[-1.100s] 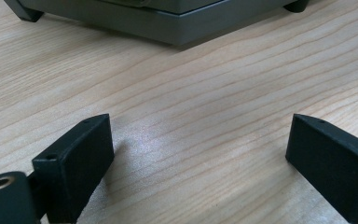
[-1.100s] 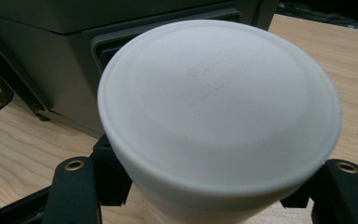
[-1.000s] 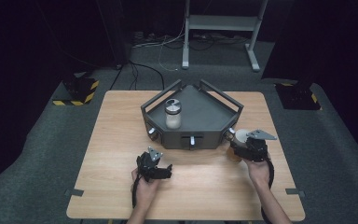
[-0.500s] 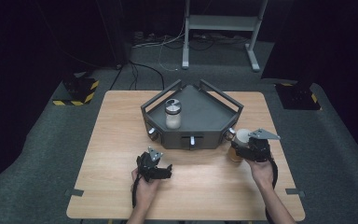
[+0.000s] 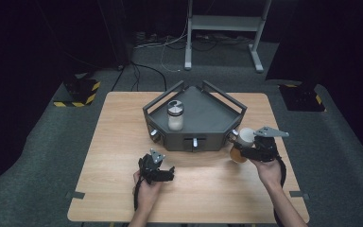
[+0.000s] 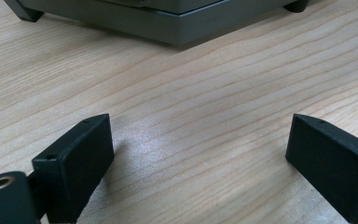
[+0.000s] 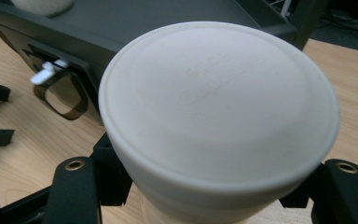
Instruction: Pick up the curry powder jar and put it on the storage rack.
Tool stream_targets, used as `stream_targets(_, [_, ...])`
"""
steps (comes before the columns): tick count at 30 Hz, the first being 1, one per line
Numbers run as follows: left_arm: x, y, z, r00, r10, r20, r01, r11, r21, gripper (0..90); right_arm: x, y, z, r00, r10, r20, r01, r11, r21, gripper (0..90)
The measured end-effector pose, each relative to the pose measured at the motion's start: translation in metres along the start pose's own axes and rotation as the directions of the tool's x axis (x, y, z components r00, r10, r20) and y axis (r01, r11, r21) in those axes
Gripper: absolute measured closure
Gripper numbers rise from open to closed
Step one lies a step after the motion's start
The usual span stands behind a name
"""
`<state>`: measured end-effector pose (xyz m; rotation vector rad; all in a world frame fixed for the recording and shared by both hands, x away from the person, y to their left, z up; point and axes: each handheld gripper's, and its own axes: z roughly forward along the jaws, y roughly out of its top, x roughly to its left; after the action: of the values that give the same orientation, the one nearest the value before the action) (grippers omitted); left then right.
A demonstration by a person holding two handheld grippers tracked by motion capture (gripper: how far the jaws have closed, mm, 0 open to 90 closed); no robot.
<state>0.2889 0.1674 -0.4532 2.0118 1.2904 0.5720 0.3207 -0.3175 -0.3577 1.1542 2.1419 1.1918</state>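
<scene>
A wooden table (image 5: 113, 156) stands on grey carpet, its top bare apart from a few things. Toward 12 o'clock on the table sits a dark grey tray (image 5: 208, 118) with raised rails and small knobs along its front wall. Inside the tray, at its 9 o'clock side, stands a jar (image 5: 175, 115) with a silver lid and pale contents, upright and apart from both grippers.

At 3 o'clock from the tray's front corner, the right gripper (image 5: 246, 150) holds a second jar (image 5: 242, 144) with a white lid and amber contents, just beside the tray's right front corner. In the right gripper view the white lid (image 7: 219, 102) looms close, with the black jaws pressed against the jar body on either side below it, so this gripper is clamped on the jar.

At 6 o'clock from the tray, near the table's front edge, the left gripper (image 5: 163, 172) rests low over the wood in the person's left hand (image 5: 146, 189). In the left gripper view its jaws stand wide apart with bare tabletop between them, holding nothing, and the tray's front wall (image 6: 168, 18) lies ahead.
</scene>
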Motion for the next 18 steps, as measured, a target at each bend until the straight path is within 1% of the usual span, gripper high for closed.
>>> stream_targets(2, [0.0,0.0,0.0,1.0,0.0,0.0,0.0,1.0,0.0,7.6,0.0,0.002,-0.002,1.0,-0.008,-0.004,0.008,1.0,-0.001,35.4])
stream_targets(6, [0.0,0.0,0.0,1.0,0.001,0.0,-0.001,1.0,0.0,7.6,0.003,0.017,-0.01,0.999,-0.026,-0.035,0.026,1.0,-0.004,35.3])
stream_targets(8, [0.0,0.0,0.0,1.0,0.001,0.0,-0.001,1.0,0.0,7.6,0.003,0.019,-0.011,0.9986,-0.029,-0.043,0.029,1.0,-0.004,35.3])
stream_targets(9, [0.0,0.0,0.0,1.0,0.001,0.0,-0.001,1.0,0.001,7.6,0.003,0.025,-0.013,0.9977,-0.037,-0.057,0.037,0.999,-0.002,35.3])
stream_targets(18, [0.0,0.0,0.0,1.0,0.0,0.0,0.0,1.0,0.0,7.6,0.006,0.047,-0.02,0.9929,-0.061,-0.101,0.06,0.998,-0.015,35.3])
